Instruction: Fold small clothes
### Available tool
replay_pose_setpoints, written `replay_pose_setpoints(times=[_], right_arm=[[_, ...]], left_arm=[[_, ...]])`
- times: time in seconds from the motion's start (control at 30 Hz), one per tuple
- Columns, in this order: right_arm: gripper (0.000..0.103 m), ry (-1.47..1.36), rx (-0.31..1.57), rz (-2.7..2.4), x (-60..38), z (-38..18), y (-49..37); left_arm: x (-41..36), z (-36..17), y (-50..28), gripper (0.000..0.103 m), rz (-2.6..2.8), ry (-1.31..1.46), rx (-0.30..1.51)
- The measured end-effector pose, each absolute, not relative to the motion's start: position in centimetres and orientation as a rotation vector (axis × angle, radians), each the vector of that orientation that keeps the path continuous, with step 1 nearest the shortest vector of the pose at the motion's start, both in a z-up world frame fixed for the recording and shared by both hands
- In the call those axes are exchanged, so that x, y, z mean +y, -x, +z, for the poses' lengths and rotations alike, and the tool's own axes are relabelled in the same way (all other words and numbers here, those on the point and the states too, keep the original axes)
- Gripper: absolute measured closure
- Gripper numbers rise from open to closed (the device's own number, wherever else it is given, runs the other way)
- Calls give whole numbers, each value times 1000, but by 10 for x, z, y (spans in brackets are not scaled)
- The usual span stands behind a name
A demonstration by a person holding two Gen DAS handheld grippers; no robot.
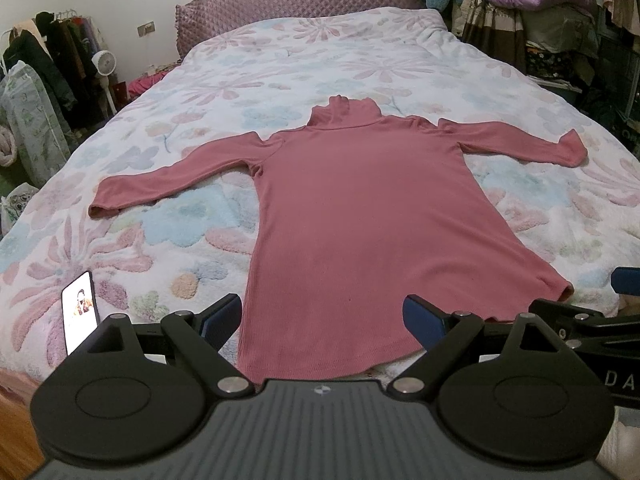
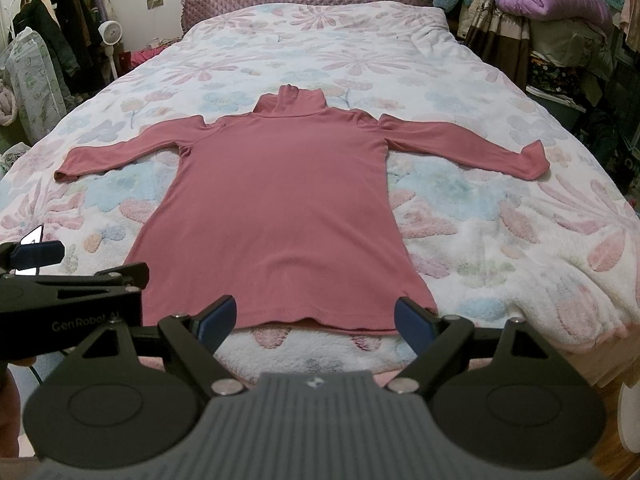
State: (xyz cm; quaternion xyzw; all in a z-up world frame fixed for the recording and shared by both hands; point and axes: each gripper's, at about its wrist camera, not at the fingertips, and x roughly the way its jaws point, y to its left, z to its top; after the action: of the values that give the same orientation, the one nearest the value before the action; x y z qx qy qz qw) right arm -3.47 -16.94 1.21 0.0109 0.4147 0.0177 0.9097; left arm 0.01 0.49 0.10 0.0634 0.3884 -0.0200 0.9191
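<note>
Both tongs hover wide and empty at the foot of the bed (image 1: 120,240), the left tongs (image 1: 323,316) over the hem, the right tongs (image 2: 315,317) just short of it. The pink turtleneck (image 2: 276,208) lies flat, front up, sleeves spread, collar toward the headboard. No fold looks started. I would pinch one sleeve cuff (image 2: 64,174) low against the blanket, then carry it across the chest without dragging the body. A phone (image 1: 80,312) near the left hem should stay clear.
</note>
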Motion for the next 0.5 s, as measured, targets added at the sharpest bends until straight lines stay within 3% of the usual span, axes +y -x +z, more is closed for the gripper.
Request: replay_pose_setpoints(times=[0.5], right_arm=[[21,-24,858,37,-168,12,33]], left_arm=[[6,0,0,0,-41,-129,799]])
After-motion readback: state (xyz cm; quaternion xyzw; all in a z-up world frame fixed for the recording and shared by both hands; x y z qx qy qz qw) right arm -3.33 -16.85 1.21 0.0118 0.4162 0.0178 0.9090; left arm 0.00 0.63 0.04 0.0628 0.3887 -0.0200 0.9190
